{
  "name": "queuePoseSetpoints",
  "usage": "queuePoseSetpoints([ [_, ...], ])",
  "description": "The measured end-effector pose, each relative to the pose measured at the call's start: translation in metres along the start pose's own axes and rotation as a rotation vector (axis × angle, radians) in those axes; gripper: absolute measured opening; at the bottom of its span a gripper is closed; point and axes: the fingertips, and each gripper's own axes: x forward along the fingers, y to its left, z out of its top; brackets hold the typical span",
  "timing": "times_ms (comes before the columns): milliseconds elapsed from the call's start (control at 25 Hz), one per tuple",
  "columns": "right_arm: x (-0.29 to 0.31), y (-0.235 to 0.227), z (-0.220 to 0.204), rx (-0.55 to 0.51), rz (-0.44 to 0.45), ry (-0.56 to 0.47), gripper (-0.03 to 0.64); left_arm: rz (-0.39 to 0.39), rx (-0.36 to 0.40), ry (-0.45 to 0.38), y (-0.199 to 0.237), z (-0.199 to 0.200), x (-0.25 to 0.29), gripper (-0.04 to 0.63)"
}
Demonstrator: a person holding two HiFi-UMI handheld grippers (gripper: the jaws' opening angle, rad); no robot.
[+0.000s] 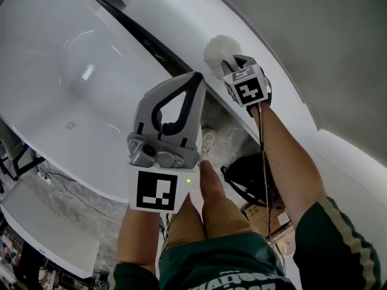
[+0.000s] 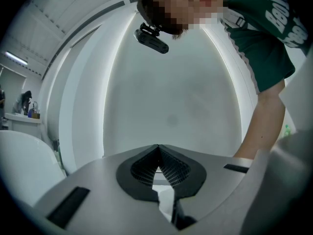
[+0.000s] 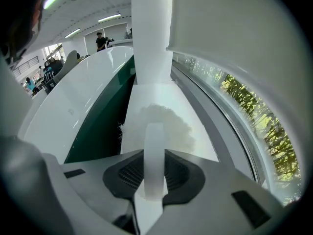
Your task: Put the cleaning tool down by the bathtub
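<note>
White bathtub (image 1: 72, 71) fills the upper left. At centre, the left gripper (image 1: 195, 78) has its jaws pressed together, empty. Right of it, the right gripper (image 1: 231, 62) clamps the cleaning tool (image 1: 215, 50) by its handle, fluffy head near the ledge (image 1: 181, 14); setting down and release seem left.

- Tub (image 1: 72, 71): glossy white all over.
- Tool (image 1: 219, 52): white throughout, both the fluffy head and the smooth handle.
- Left gripper (image 2: 157, 148), right gripper (image 3: 154, 153): matt grey shells; jaws lined black with a fine ribbed grid.
- Marker cubes (image 1: 156, 191): white faces, each with a black square-block pattern.
- Shirt (image 2: 264, 38): dark green, white lettering.
- Sleeve (image 1: 338, 240): dark green with cream stripes.
- Head camera (image 2: 152, 39): black.
- Cable (image 1: 263, 156): black.
- Shoe (image 1: 207, 141): off-white.
- Floor (image 1: 233, 125): pale grey, marbled.
- Box (image 1: 266, 219): brown cardboard.
</note>
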Motion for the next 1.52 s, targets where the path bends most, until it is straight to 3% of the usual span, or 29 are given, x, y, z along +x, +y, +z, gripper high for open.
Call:
queuePoseSetpoints([
  [240, 0.006, -0.001, -0.016, -0.012, -0.014, 0.068, 0.095, -0.009, 0.040, 0.035, -0.006, -0.012, -0.007, 0.006],
  [440, 0.006, -0.009, -0.027, 0.005, -0.031, 0.124, 0.095, -0.011, 0.021, 0.036, -0.013, -0.015, -0.009, 0.006],
  [760, 0.005, 0.003, -0.053, -0.084, -0.008, 0.192, 0.095, 0.018, 0.037, 0.043, -0.013, -0.011, -0.009, 0.006],
  [960, 0.008, 0.006, -0.061, -0.066, 0.019, 0.117, 0.095, 0.015, 0.045, 0.049, -0.030, -0.011, -0.009, 0.006],
  [1200, 0.018, 0.010, -0.050, -0.034, -0.008, -0.012, 0.095, 0.008, 0.026, 0.063, -0.025, -0.014, -0.008, 0.006],
  [1520, 0.032, 0.005, -0.044, 0.072, 0.051, -0.028, 0.098, -0.014, -0.016, 0.067, -0.037, -0.011, -0.001, 0.006],
])
